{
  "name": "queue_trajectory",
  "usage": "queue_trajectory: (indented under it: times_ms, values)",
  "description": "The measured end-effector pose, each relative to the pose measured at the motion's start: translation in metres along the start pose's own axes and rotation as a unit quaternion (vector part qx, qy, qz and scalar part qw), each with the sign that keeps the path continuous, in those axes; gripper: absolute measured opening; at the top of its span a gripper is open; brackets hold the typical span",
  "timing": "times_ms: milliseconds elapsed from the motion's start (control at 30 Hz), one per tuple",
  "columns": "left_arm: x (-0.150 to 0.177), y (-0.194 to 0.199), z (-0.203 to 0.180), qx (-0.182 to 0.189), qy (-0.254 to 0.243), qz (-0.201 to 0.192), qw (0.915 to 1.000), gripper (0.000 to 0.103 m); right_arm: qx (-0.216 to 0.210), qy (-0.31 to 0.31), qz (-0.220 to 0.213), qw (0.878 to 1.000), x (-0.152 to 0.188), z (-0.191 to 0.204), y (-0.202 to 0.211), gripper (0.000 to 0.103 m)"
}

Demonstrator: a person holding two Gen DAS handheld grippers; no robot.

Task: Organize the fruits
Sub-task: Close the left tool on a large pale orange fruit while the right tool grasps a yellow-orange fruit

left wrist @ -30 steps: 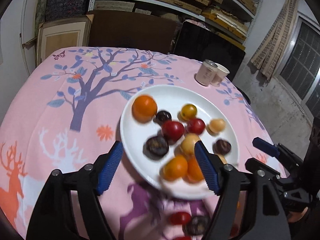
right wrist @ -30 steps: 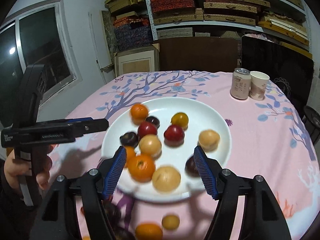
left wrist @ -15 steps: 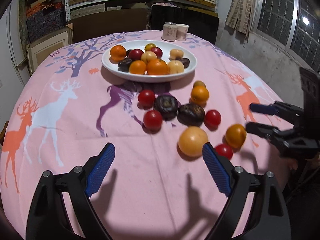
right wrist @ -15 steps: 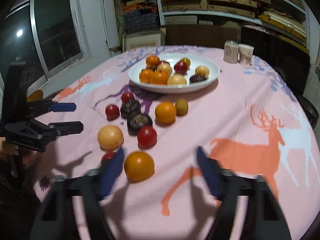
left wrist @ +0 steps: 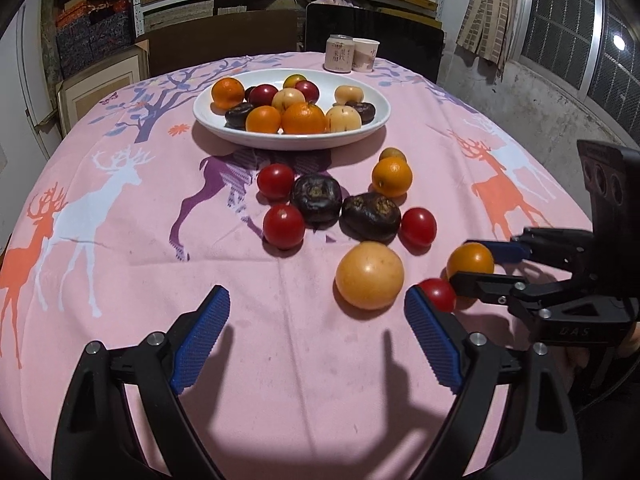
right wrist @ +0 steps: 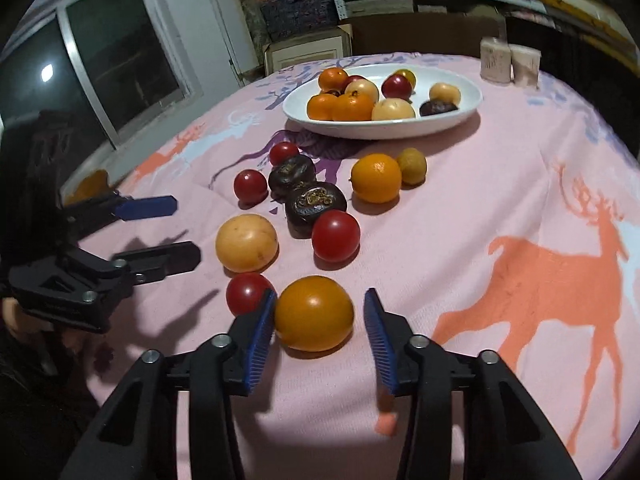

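A white plate (left wrist: 372, 128) (right wrist: 472, 108) at the back of the pink cloth holds several fruits. Loose red tomatoes, two dark purple fruits (left wrist: 370, 217), an orange (left wrist: 392, 176) and a pale yellow fruit (left wrist: 369, 275) (right wrist: 246, 243) lie in front of it. My right gripper (right wrist: 320, 316) (left wrist: 478, 266) straddles an orange-yellow tomato (right wrist: 314, 313) (left wrist: 470, 261), and its jaws are closing. The left pad touches the fruit, while the right pad stands a little off it. A small red tomato (right wrist: 248, 293) sits just left of it. My left gripper (left wrist: 316, 336) (right wrist: 186, 230) is open over bare cloth.
A drink can (left wrist: 339, 53) and a paper cup (left wrist: 365, 54) stand behind the plate. A dark chair back and shelves of boxes lie beyond the table. The round table's edge drops away close on the right, and a person's hand holds each gripper.
Both grippers pulled back from over the plate to the loose fruits near the front. The right gripper then dropped around the orange-yellow tomato and its jaws narrowed. The left jaws widened.
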State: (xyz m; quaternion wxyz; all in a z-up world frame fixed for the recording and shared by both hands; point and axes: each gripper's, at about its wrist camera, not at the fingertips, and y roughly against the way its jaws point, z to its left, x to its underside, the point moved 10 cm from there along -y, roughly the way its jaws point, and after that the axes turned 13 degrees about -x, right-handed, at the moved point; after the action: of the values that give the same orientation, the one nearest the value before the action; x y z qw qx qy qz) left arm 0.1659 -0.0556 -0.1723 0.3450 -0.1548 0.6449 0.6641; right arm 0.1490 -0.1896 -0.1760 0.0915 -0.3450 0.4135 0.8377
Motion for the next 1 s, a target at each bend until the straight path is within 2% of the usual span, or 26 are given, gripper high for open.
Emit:
queue_trajectory:
  times_ms: [167, 200, 267, 400, 433, 533, 667, 733, 767, 867, 933, 1000]
  values:
    - [-0.007, -0.018, -0.017, 0.011, -0.008, 0.013, 0.9998, 0.085, -0.015, -0.003, -0.032, 0.999, -0.001, 0.002, 0.010, 0.039]
    - [-0.008, -0.020, -0.020, 0.008, -0.013, 0.011, 0.9998, 0.077, -0.019, -0.009, -0.038, 0.999, -0.002, 0.001, 0.012, 0.039]
    - [-0.008, -0.027, -0.025, -0.001, -0.021, 0.012, 0.9997, 0.073, -0.030, -0.019, -0.045, 0.998, -0.003, -0.002, 0.015, 0.039]
    - [-0.006, -0.030, -0.028, 0.008, -0.022, 0.020, 0.9995, 0.045, -0.034, -0.018, -0.046, 0.998, -0.004, 0.000, 0.016, 0.040]
    - [-0.004, -0.028, -0.030, 0.012, -0.026, 0.020, 0.9994, 0.042, -0.037, -0.018, -0.048, 0.998, -0.004, 0.000, 0.017, 0.040]
    - [0.002, -0.023, -0.028, 0.008, -0.037, 0.017, 0.9991, 0.042, -0.043, -0.018, -0.054, 0.997, -0.005, 0.001, 0.020, 0.041]
    - [0.005, -0.028, -0.017, 0.010, -0.023, 0.027, 0.9993, 0.046, -0.046, -0.016, -0.055, 0.997, -0.005, 0.002, 0.020, 0.040]
    - [0.005, -0.030, -0.024, -0.001, -0.045, 0.027, 0.9986, 0.051, -0.042, -0.016, -0.049, 0.998, -0.004, 0.001, 0.018, 0.040]
    - [0.005, -0.030, -0.028, -0.006, -0.056, 0.027, 0.9980, 0.057, -0.042, -0.015, -0.048, 0.998, -0.004, 0.001, 0.017, 0.041]
    - [0.003, -0.033, -0.027, -0.001, -0.048, 0.030, 0.9984, 0.059, -0.038, -0.012, -0.036, 0.999, -0.002, 0.002, 0.013, 0.049]
    - [0.002, -0.031, -0.023, -0.004, -0.039, 0.026, 0.9989, 0.042, -0.032, -0.008, -0.025, 0.999, -0.001, 0.003, 0.009, 0.054]
    - [0.003, -0.027, -0.021, 0.007, -0.031, 0.022, 0.9993, 0.042, -0.024, -0.011, -0.017, 1.000, 0.001, 0.002, 0.006, 0.055]
